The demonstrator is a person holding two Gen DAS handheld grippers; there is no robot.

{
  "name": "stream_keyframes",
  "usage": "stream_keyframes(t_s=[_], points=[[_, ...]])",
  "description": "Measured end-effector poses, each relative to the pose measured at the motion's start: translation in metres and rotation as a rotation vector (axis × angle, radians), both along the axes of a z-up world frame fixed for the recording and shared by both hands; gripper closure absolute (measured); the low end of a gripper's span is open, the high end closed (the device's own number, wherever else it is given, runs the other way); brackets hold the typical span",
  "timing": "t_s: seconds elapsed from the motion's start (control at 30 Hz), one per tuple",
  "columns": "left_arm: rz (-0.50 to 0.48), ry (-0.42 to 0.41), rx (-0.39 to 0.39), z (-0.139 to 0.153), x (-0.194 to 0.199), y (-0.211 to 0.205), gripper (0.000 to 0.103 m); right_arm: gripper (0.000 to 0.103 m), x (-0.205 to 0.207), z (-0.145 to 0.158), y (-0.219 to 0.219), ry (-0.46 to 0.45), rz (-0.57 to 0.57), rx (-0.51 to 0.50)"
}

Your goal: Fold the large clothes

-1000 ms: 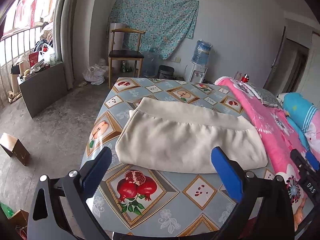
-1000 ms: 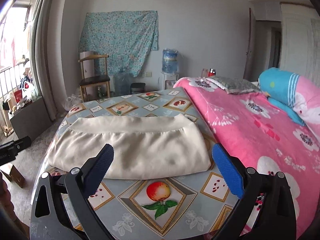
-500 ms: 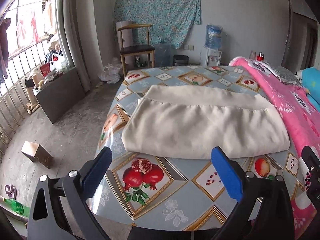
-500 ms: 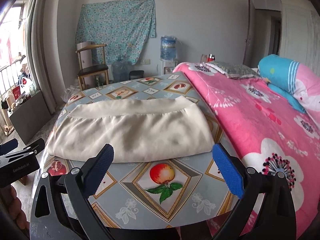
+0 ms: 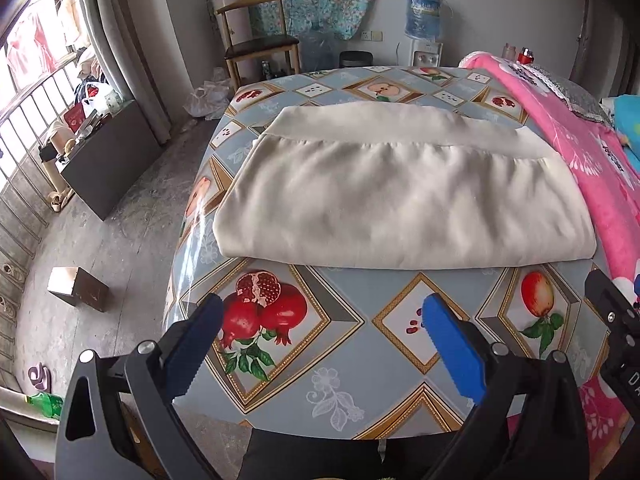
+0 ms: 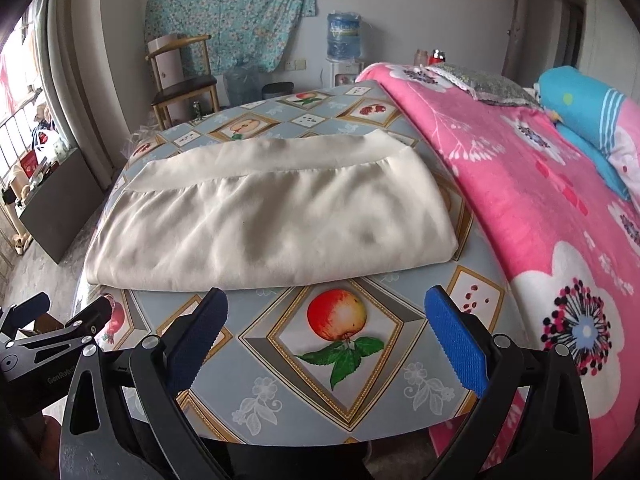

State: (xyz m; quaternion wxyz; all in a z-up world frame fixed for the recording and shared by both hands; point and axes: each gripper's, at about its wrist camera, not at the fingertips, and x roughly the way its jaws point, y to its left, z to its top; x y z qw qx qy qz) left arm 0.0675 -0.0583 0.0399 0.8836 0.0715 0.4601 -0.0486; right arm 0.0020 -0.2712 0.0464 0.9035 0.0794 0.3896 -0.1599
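A cream-coloured garment [image 5: 404,196], folded into a wide rectangle, lies flat on a table [image 5: 328,376] covered with a grey-blue oilcloth printed with fruit in gold-edged diamonds. The garment's banded hem runs along its far edge, and its near folded edge sits just beyond a printed pomegranate and a printed apple. It reaches almost to the table's left and right sides.

The left gripper [image 5: 320,348] hovers over the near edge of the table, its two blue-padded fingers [image 5: 452,356] spread wide apart with nothing between them, short of the garment. The right gripper [image 6: 324,344] is held the same way, fingers wide apart and empty, above the printed apple, also short of the garment's near edge. In the right wrist view, the left gripper appears at the lower left, beside the table's corner.

A bed with a pink flowered blanket [image 6: 540,208] runs along the table's right side, touching it, with a blue and pink pillow [image 6: 592,120] further back. Against the far wall stand a wooden chair [image 5: 256,40], a water dispenser [image 5: 424,28] and a hanging teal flowered cloth [image 6: 228,12]. On the concrete floor to the left sits what looks like a small cardboard box [image 5: 78,288].
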Motion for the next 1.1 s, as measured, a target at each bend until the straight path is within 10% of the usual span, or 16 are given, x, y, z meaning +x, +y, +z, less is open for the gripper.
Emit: stream_keyframes(t_s=[1.1], points=[[-0.02, 0.079, -0.055, -0.011, 0.015, 0.002, 0.005, 0.007, 0.017, -0.007, 0.005, 0.06, 0.016, 0.013]])
